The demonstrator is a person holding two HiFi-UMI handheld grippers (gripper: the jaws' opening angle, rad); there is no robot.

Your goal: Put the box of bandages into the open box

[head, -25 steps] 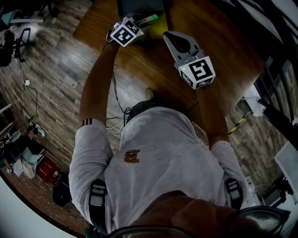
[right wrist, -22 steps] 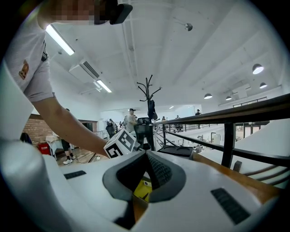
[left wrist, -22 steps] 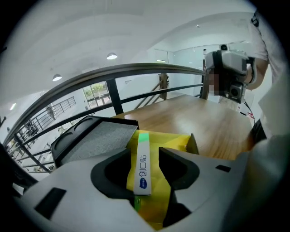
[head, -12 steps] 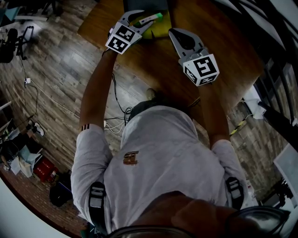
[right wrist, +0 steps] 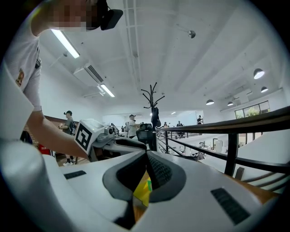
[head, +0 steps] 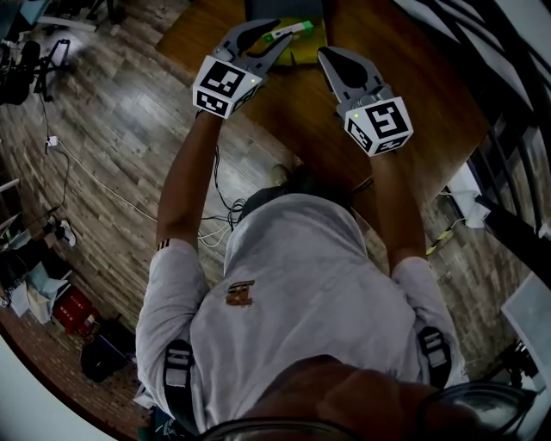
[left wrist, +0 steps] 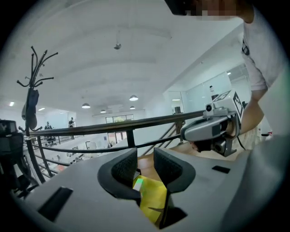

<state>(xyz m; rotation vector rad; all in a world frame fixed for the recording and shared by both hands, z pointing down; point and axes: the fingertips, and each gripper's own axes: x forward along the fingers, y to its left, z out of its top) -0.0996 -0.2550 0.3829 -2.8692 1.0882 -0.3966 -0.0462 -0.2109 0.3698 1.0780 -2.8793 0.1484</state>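
Observation:
The box of bandages, white with a green end, lies on the wooden table near its far side. My left gripper reaches over it, and its jaws are closing with the box at their tips. In the left gripper view the pads stand apart with table showing between them; the box's white-green end and a yellow packet sit below. My right gripper hovers just right of the packet with its jaws together on nothing. A dark box is cut off by the top edge.
The table's near edge runs diagonally in front of my body. Wooden floor with cables lies to the left. A black railing stands behind the table. The left gripper's marker cube shows in the right gripper view.
Both grippers have moved forward over the table, away from my body. The left gripper's fingers have come around the white-green box.

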